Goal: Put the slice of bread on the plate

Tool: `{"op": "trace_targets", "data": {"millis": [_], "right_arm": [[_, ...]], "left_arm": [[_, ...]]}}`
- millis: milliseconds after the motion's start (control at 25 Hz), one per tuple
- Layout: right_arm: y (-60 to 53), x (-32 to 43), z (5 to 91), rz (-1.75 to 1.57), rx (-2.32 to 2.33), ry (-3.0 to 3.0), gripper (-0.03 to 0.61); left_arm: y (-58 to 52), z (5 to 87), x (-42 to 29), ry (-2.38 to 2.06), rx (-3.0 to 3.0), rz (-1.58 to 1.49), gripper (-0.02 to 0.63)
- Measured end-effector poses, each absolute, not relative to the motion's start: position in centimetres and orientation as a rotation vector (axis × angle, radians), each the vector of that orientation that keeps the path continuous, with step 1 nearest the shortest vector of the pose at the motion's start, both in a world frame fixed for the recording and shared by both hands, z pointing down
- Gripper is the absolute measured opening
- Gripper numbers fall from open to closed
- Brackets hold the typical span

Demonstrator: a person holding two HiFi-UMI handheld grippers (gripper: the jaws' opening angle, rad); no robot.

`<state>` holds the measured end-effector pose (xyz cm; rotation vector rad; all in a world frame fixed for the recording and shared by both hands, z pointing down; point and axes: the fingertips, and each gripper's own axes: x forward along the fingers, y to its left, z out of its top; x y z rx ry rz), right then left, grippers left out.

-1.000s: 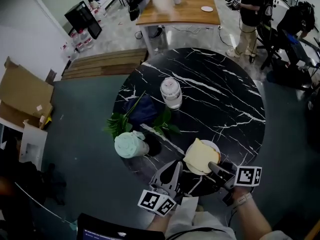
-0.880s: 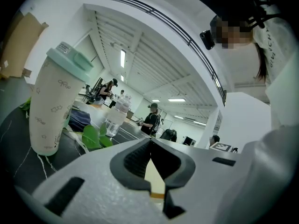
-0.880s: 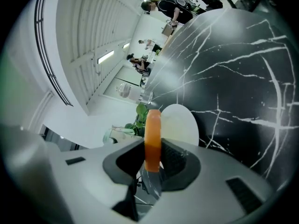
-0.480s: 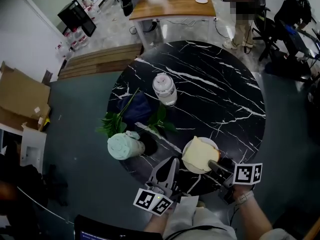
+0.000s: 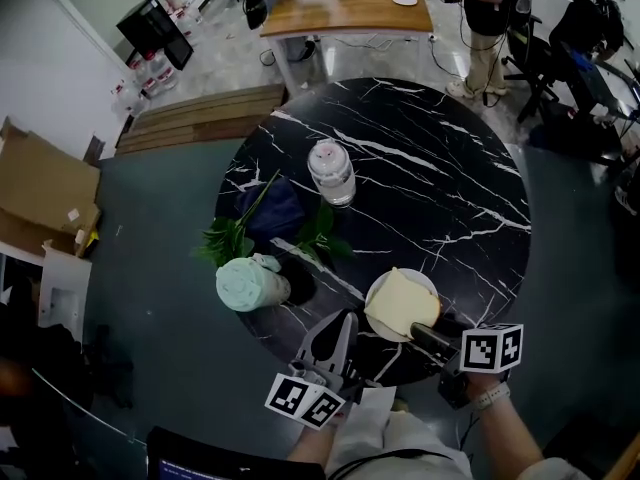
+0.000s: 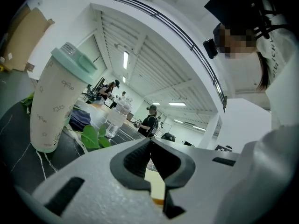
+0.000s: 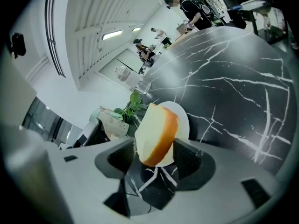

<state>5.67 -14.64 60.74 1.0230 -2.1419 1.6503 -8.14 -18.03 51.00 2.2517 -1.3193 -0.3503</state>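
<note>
The slice of bread (image 5: pixel 398 303) lies on the small white plate (image 5: pixel 429 285) at the near edge of the black marble table (image 5: pixel 440 188). In the right gripper view the bread (image 7: pixel 156 133) stands between the two pads with the plate (image 7: pixel 183 118) behind it. My right gripper (image 5: pixel 422 332) (image 7: pixel 156 157) is at the bread's near edge. Its jaws are opening and stand a little off the crust. My left gripper (image 5: pixel 338 336) (image 6: pixel 150 157) hovers just left of the plate, its jaws shut with nothing between them.
A mint-lidded cup (image 5: pixel 250 284) (image 6: pixel 56 101) lies on its side left of the plate, beside green leaves (image 5: pixel 232 240) and a dark blue cloth (image 5: pixel 275 213). A clear bottle (image 5: pixel 331 171) stands mid-table. People stand by a wooden table (image 5: pixel 345 6) behind.
The bread has settled lower onto the plate. My right gripper's jaws have spread apart from it. My left gripper has kept its place.
</note>
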Motion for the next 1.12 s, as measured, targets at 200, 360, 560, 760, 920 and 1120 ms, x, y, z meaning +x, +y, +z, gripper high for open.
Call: {"op": "trace_targets", "data": {"millis": [200, 360, 560, 760, 920, 1120], "right_arm": [[-14.3, 5.9, 60.7, 1.327, 0.995, -2.125, 0.249], [-14.2, 6.7, 60.8, 1.09, 0.995, -2.08, 0.256], [-14.2, 7.2, 59.8, 1.06, 1.034, -2.101, 0.256], [-13.4, 6.7, 58.4, 1.023, 0.995, -2.166, 0.256], [-12.3, 5.8, 56.9, 1.045, 0.942, -2.254, 0.256], [-10.8, 5.5, 54.5, 1.04, 0.922, -2.343, 0.255]], "left_arm": [[-17.5, 50.8, -8.3, -1.315, 2.251, -0.358, 0.008], [-17.2, 50.8, -8.4, -1.314, 2.252, -0.363, 0.008], [-16.9, 51.0, -8.1, -1.307, 2.255, -0.358, 0.008], [-16.4, 50.8, -7.6, -1.3, 2.269, -0.348, 0.008], [-15.7, 50.5, -7.2, -1.3, 2.281, -0.345, 0.008], [-14.4, 49.3, -6.5, -1.302, 2.288, -0.36, 0.008]]}}
